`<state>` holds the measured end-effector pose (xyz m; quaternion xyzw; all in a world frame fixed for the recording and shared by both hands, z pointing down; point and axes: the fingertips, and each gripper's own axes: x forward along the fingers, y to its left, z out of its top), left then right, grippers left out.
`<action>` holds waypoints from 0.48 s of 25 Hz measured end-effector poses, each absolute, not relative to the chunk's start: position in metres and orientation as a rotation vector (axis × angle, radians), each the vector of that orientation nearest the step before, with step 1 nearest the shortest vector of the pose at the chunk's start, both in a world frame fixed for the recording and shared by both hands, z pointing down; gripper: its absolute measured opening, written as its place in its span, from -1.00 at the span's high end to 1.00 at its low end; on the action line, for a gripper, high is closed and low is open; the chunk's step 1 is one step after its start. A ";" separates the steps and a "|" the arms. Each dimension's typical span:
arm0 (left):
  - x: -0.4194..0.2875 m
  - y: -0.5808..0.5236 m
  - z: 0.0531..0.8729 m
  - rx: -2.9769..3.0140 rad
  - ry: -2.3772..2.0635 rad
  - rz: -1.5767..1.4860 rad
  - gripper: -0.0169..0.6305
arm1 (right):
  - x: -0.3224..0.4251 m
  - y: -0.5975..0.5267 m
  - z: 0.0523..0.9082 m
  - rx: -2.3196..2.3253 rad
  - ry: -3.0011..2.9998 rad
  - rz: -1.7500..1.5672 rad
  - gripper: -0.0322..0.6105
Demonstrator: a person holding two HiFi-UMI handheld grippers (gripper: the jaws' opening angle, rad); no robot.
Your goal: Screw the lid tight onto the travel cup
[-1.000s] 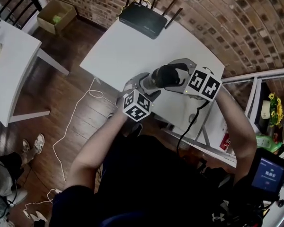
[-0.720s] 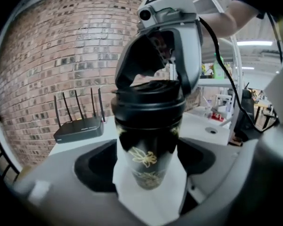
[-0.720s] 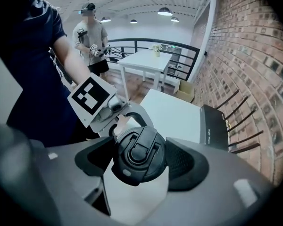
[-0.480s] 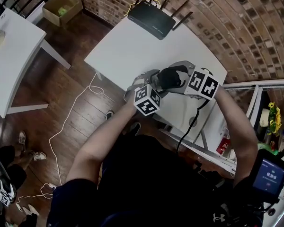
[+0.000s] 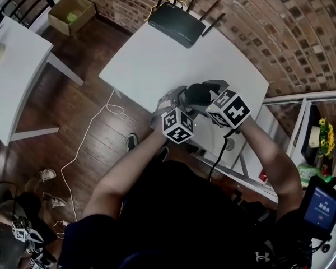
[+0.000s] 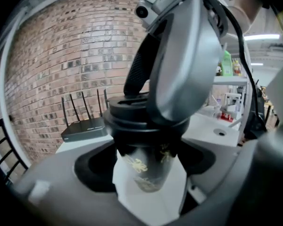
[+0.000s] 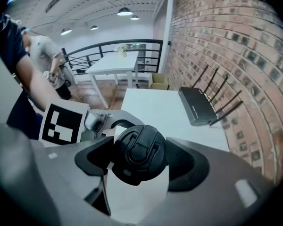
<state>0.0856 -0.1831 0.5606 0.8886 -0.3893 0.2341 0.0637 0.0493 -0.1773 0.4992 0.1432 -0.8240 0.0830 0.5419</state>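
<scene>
right gripper view showed the right gripper (image 7: 140,162) clamped on the lid (image 7: 137,149); left gripper (image 6: 146,167) gaped loosely around the travel cup (image 6: 144,173).

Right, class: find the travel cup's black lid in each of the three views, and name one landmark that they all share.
Head view: lid just right of centre, above the middle.
Left gripper view: lid at centre, side on, atop the cup.
Right gripper view: lid low centre, seen top-on between the jaws.
Shared landmark: the black router with antennas.
</scene>
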 end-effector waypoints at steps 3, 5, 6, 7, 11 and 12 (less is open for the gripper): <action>0.087 -0.184 0.560 2.696 -1.157 0.719 -0.28 | 0.052 -0.180 0.498 0.453 -1.938 0.298 -0.20; 0.087 -0.183 0.560 2.700 -1.142 0.717 -0.28 | 0.050 -0.176 0.498 0.392 -1.926 0.275 -0.28; 0.086 -0.183 0.561 2.702 -1.134 0.714 -0.28 | 0.050 -0.173 0.498 0.321 -1.910 0.217 -0.31; 0.085 -0.183 0.561 2.708 -1.123 0.716 -0.28 | 0.050 -0.172 0.498 0.244 -1.883 0.143 -0.32; 0.086 -0.182 0.561 2.736 -1.088 0.746 -0.27 | 0.049 -0.165 0.501 -0.008 -1.760 0.014 -0.38; 0.087 -0.182 0.560 2.736 -1.084 0.746 -0.27 | 0.049 -0.164 0.501 -0.044 -1.730 0.002 -0.38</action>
